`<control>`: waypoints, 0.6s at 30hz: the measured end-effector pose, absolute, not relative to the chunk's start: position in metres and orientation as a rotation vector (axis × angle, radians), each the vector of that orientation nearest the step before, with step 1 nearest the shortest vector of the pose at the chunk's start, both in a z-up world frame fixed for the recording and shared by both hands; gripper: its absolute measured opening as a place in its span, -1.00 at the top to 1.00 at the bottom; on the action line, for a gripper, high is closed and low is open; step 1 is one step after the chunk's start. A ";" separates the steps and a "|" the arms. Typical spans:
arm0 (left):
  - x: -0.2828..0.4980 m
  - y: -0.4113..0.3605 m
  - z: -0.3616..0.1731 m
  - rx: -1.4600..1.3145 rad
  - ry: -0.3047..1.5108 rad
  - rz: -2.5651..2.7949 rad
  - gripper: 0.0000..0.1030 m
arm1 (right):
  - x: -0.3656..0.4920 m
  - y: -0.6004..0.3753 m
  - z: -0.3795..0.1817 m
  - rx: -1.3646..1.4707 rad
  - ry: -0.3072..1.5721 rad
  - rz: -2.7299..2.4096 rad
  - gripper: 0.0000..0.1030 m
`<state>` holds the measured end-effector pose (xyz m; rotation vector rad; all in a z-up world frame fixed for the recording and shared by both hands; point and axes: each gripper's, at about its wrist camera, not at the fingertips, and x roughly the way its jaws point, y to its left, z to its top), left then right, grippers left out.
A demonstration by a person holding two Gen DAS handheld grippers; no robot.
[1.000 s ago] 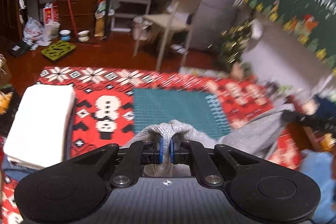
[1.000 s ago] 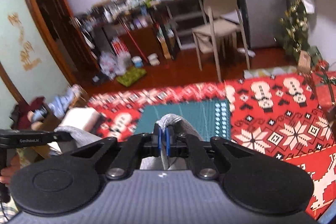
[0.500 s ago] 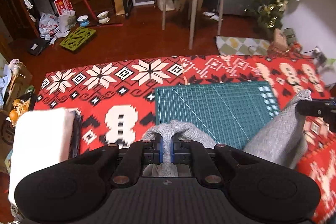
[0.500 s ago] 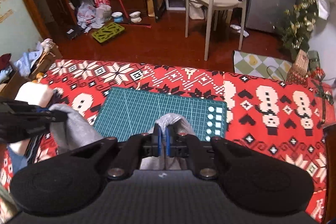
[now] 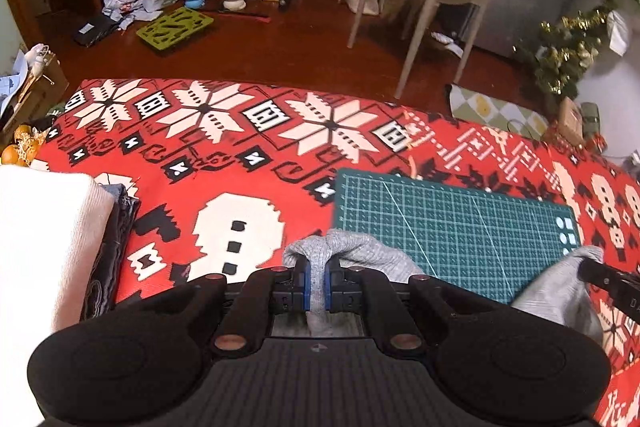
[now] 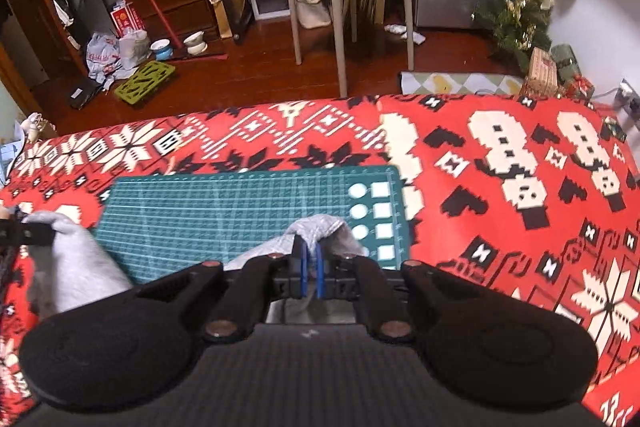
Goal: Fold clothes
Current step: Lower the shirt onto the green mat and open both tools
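Garment: a grey knit garment hangs between the two grippers above the near edge of the green cutting mat, which lies on the red patterned surface.
Left gripper: clamped on a bunch of the grey knit, over the mat's near left corner.
Right gripper: pinching another bunch, over the mat's near right part.
Step, as judged: carrying or spreading the cloth over the mat; keeping both holds level and the span taut should avoid creases.
Pose: both grippers point forward across the mat, tilted down, well apart.
Stack: folded white cloth lies left of the mat.
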<state>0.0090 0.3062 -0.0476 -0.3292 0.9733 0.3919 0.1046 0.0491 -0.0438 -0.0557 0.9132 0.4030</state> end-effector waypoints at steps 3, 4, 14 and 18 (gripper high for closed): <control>0.011 0.312 -0.053 -0.367 0.961 0.424 0.84 | 0.110 0.039 -0.041 -0.022 0.875 0.398 0.83; 0.012 0.313 -0.053 -0.370 0.957 0.431 0.82 | 0.110 0.037 -0.039 -0.007 0.866 0.402 0.77; 0.002 0.306 -0.034 -0.234 0.916 0.404 0.30 | 0.094 0.039 -0.022 -0.065 0.847 0.472 0.40; -0.012 0.299 -0.029 -0.195 0.920 0.351 0.22 | 0.084 0.043 -0.017 -0.102 0.850 0.497 0.23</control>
